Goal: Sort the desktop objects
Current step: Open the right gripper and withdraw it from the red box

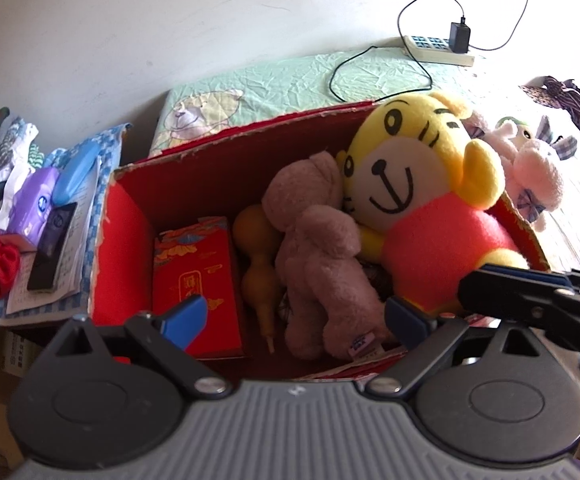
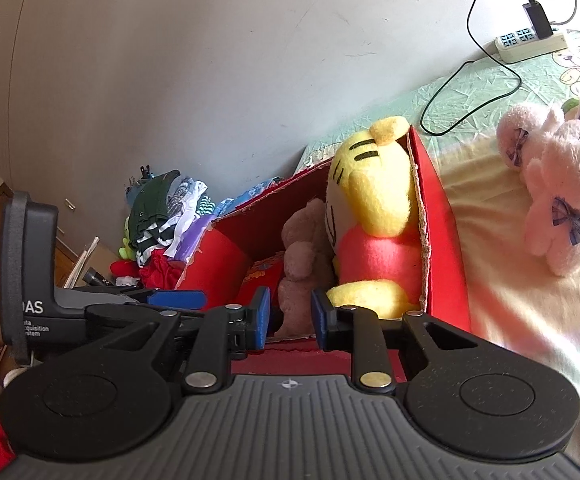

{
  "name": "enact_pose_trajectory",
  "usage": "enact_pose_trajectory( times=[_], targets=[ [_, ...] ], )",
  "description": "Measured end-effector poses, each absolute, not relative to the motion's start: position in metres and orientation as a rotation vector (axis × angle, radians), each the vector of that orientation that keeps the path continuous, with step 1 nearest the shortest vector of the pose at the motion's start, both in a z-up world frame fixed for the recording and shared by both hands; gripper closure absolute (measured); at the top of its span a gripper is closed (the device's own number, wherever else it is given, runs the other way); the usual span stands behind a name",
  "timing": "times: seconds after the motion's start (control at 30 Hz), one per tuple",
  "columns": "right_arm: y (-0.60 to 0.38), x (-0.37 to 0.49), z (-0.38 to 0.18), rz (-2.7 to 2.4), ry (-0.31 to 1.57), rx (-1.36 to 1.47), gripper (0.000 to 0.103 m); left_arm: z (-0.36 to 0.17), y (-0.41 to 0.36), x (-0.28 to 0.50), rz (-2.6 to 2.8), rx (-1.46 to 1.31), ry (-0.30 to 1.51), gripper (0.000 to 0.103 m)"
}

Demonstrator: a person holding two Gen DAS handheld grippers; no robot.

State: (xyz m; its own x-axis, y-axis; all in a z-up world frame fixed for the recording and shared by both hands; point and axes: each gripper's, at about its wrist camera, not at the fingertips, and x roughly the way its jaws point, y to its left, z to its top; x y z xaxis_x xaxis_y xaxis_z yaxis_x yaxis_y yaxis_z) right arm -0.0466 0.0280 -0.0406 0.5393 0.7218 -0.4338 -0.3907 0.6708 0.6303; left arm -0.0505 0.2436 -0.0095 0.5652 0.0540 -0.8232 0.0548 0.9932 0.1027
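Box (image 1: 122, 236): we see red cardboard, open-topped, ragged rims, standing on the bed near its wall-side edge.
Tiger (image 1: 418, 184): yellow plush, pink shirt, propped in the box's right corner.
Bear (image 1: 318, 248): fuzzy brown plush lying beside the tiger.
Gourd (image 1: 256, 264): smooth, tan, two-lobed, between bear and packet.
Packet (image 1: 196, 280): flat, red, glossy, at the box's left.
Left gripper (image 1: 294, 316): our fingers spread wide above the box, empty.
Right gripper (image 2: 288, 316): fingers narrow, nothing between.
Rabbits (image 2: 558, 188): pale pink, fluffy, on the bed outside the box.
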Motion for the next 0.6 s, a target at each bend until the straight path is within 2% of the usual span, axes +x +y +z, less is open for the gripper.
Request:
enact_pose_trajectory(
  times=[0.2,0.3,0.6],
  targets=[
    [0.000,-0.042,-0.038,0.753,0.710,0.550,0.078,0.008,0.239,-0.052,0.055,0.093,0.923,0.007],
    [-0.018,-0.041,-0.038,0.755,0.683,0.567,0.074,0.021,0.229,-0.052,0.035,0.071,0.881,0.007],
    [-0.104,-0.025,-0.056,0.599,0.682,0.696,0.074,0.044,0.145,-0.046,-0.185,0.103,0.769,0.007]
  ],
)
